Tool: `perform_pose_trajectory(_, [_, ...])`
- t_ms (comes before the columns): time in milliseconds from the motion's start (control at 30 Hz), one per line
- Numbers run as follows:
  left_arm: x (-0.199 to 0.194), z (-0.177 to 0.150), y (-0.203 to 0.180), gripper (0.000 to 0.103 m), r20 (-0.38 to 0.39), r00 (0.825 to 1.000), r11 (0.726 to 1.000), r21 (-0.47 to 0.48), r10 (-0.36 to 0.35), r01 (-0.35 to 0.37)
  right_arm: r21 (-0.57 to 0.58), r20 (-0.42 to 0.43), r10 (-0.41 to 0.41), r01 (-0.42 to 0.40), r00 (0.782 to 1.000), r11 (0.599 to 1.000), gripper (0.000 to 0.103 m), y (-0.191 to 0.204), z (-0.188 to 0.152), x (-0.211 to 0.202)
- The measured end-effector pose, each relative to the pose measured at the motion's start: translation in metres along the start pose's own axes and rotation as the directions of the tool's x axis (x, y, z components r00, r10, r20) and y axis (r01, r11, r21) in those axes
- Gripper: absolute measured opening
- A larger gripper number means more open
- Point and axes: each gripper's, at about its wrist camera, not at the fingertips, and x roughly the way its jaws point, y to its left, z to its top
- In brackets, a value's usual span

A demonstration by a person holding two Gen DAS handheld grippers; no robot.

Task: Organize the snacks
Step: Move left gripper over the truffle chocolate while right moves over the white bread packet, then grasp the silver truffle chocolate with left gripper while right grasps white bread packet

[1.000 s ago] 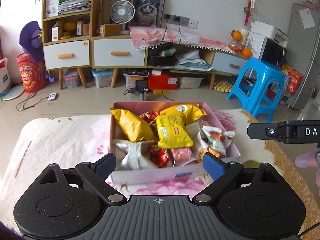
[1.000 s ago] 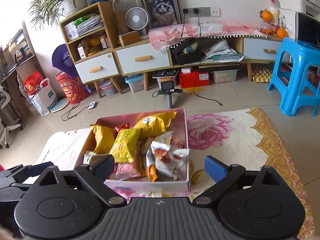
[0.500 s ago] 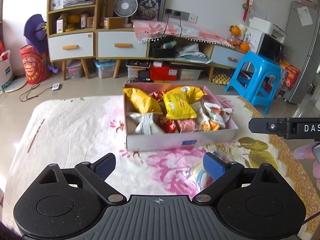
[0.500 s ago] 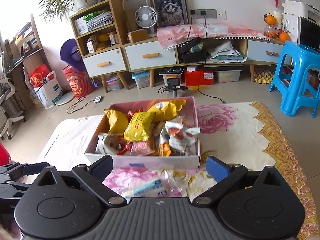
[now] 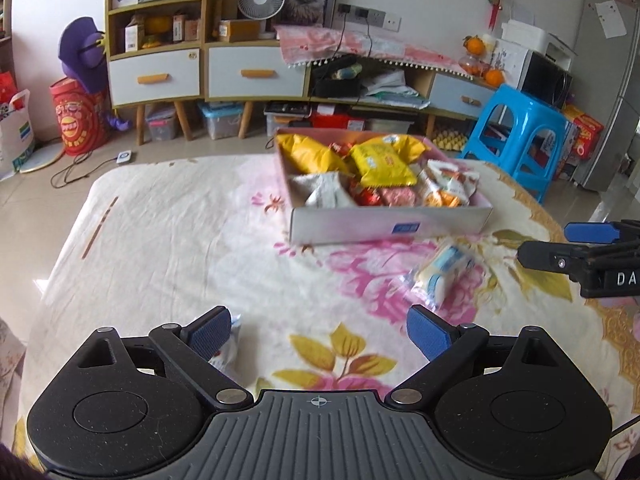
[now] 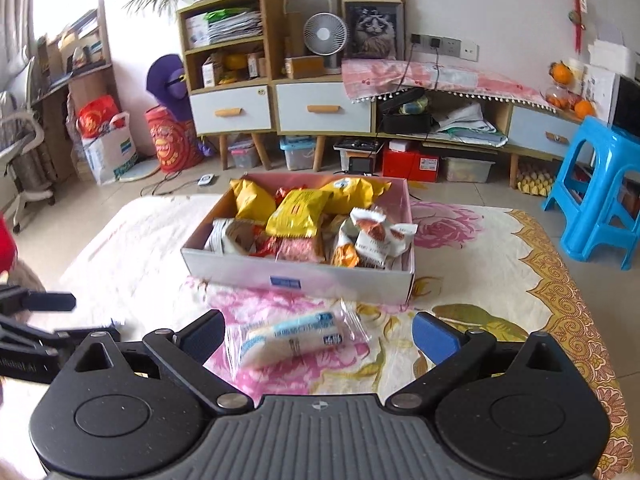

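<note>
Both grippers pull back from the snack box (image 6: 298, 276), which now sits farther off. Right gripper (image 6: 318, 336): jaws spread, empty, straddling a clear-wrapped snack bar (image 6: 292, 338) lying on the floral worktop (image 6: 500, 280) just in front of the box. Long axis runs left-right, right end tilted slightly toward the box. Left gripper (image 5: 319, 330): jaws spread, empty. Step: pick loose bar; next, lower and close across it.

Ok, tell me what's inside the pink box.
The pink box holds yellow snack bags, a white pack, red wrappers and white-orange packets, piled up. Whatever lies beneath them is covered.
</note>
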Motion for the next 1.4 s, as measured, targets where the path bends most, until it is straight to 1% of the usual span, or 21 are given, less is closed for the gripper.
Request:
perform_pose_trajectory(200, [-0.002,-0.016,0.009,0.096,-0.002,0.999,0.999,0.010,0.033,-0.033,-0.047,-0.012,0.004,-0.004,1.000,0.999,0.092,0.007,-0.017,0.003])
perform_pose_trajectory(300, [-0.002,-0.026,0.014,0.096,-0.004,0.998,0.997,0.030,0.068,-0.068,-0.066,-0.020,0.005,-0.006,1.000,0.998,0.093,0.012,-0.025,0.005])
perform_pose_trajectory(467, [0.001,-0.041,0.025,0.096,-0.035,0.995,0.995,0.032,0.092,-0.091,-0.114,-0.051,0.013,-0.018,0.999,0.993,0.093,0.021,-0.038,0.013])
perform_pose_trajectory(633, [0.011,-0.054,0.032,0.097,-0.058,0.990,0.989,0.073,0.132,-0.127,-0.156,-0.088,0.028,-0.041,0.996,0.987,0.094,0.031,-0.047,0.023])
perform_pose_trajectory(767, [0.022,-0.061,0.040,0.097,-0.061,0.986,0.987,0.061,0.152,-0.149,-0.162,-0.129,0.034,-0.055,0.991,0.985,0.094,0.037,-0.052,0.035])
perform_pose_trajectory(833, [0.027,-0.063,0.043,0.098,-0.066,0.985,0.987,0.049,0.157,-0.154,-0.150,-0.150,0.031,-0.054,0.988,0.987,0.094,0.038,-0.053,0.043])
perform_pose_trajectory(900, [0.030,-0.064,0.046,0.100,-0.053,0.988,0.989,0.026,0.147,-0.146,-0.131,-0.171,0.029,-0.052,0.985,0.990,0.094,0.038,-0.053,0.050])
perform_pose_trajectory(1000, [0.033,-0.063,0.046,0.102,-0.036,0.988,0.989,0.023,0.148,-0.147,-0.069,-0.209,0.039,-0.055,0.977,0.996,0.094,0.036,-0.051,0.061])
perform_pose_trajectory(1133, [0.037,-0.061,0.046,0.102,-0.024,0.989,0.989,0.022,0.148,-0.147,-0.010,-0.214,0.041,-0.045,0.976,0.999,0.095,0.038,-0.041,0.069])
perform_pose_trajectory(1233, [0.042,-0.055,0.045,0.102,-0.031,0.987,0.988,0.011,0.156,-0.155,0.055,-0.214,0.049,-0.038,0.976,0.998,0.095,0.038,-0.031,0.076])
perform_pose_trajectory(1400, [0.051,-0.046,0.041,0.102,-0.046,0.984,0.985,-0.009,0.173,-0.173,0.128,-0.204,0.003,0.024,0.979,0.992,0.095,0.038,-0.017,0.091])
